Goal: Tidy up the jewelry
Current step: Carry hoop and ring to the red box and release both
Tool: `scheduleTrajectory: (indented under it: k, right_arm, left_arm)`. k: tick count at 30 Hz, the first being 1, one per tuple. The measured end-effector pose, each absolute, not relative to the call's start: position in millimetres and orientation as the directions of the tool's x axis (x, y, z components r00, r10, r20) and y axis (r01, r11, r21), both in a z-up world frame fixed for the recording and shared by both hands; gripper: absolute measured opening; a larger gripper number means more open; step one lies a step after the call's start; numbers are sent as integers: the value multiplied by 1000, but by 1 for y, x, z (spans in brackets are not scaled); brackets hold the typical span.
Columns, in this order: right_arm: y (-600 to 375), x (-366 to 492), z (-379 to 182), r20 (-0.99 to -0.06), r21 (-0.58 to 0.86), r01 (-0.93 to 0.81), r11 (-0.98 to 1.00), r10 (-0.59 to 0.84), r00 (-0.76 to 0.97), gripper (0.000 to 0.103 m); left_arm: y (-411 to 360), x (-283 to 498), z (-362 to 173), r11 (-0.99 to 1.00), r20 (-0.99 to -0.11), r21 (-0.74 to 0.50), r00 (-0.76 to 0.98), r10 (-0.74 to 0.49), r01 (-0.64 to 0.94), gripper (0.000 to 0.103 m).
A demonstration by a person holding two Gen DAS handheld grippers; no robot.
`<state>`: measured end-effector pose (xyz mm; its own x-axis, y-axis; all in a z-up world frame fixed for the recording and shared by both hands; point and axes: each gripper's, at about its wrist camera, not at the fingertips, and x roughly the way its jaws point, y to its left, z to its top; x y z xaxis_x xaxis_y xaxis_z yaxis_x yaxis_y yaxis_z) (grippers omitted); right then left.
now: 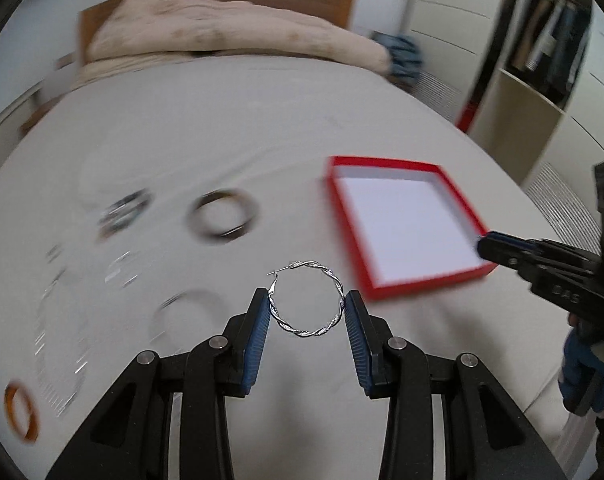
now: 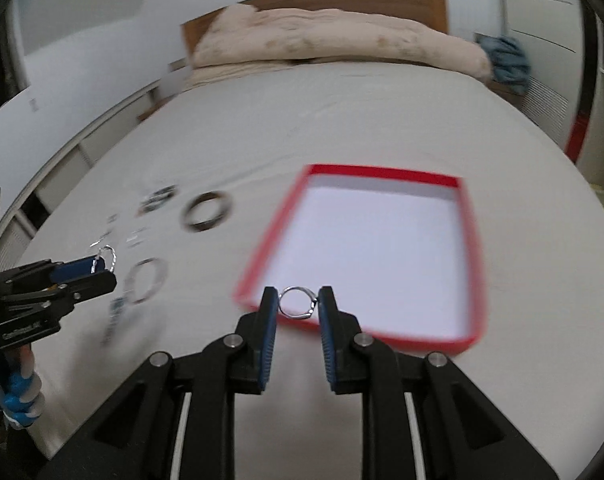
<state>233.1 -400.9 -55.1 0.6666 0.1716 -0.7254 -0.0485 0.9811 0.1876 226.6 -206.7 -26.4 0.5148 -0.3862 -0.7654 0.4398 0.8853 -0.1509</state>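
My left gripper (image 1: pixel 306 300) is shut on a twisted silver hoop earring (image 1: pixel 305 332), held upright between its blue pads above the white bedsheet. My right gripper (image 2: pixel 298 300) is shut on a small silver ring (image 2: pixel 298 314), which hangs over the near edge of the red box (image 2: pixel 477 264). The box is open, white inside and holds nothing. In the left wrist view the red box (image 1: pixel 343 216) lies ahead to the right, with the right gripper (image 1: pixel 487 246) at its near right corner. The left gripper (image 2: pixel 98 270) shows at the left of the right wrist view.
Blurred jewelry lies on the sheet to the left: a dark bangle (image 1: pixel 222 216), a patterned bangle (image 1: pixel 124 212), a silver bangle (image 1: pixel 186 312), an amber ring (image 1: pixel 22 412) and several small silver pieces. A beige duvet (image 1: pixel 230 28) lies at the headboard. A shelf (image 1: pixel 541 80) stands at the right.
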Motion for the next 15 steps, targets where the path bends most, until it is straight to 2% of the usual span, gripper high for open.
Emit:
scheduleTrajectory:
  k: [8,15]
  right_arm:
    - [-464,288,-99,-784,170,-96,981,194,590,19]
    - [-459,307,-134,-854,85,-224,971,186,486,20]
  left_arm:
    - [-324,287,-65,827,-821,-112,418,-390,551,38]
    - [-355,298,-102,816,-868,-25,392,-305,578,38]
